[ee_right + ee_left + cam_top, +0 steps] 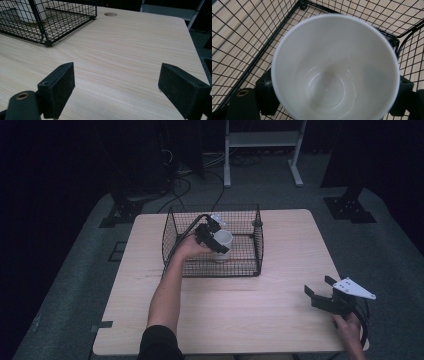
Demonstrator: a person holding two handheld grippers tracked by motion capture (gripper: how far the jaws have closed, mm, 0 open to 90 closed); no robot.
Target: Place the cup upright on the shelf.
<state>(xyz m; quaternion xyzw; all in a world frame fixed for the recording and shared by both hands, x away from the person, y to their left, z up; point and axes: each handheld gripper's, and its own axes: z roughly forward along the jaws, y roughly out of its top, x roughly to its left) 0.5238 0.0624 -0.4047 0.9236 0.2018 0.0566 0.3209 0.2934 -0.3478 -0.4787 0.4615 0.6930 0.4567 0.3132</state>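
The left gripper clamps the white cup inside the wire basket. The cup looks light, smooth, crushable: grip its wall gently. The right gripper idles, jaws spread.

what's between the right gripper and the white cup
Bare wooden table, then the near wall of the wire basket, which surrounds the white cup held by the left gripper. The high view shows it; the right gripper is open.

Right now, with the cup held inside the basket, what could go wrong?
1. The left gripper grips the cup only at its sides; the smooth wall may slip.
2. The basket wall is high, so on the way out the cup or forearm may catch the wire and drag it.
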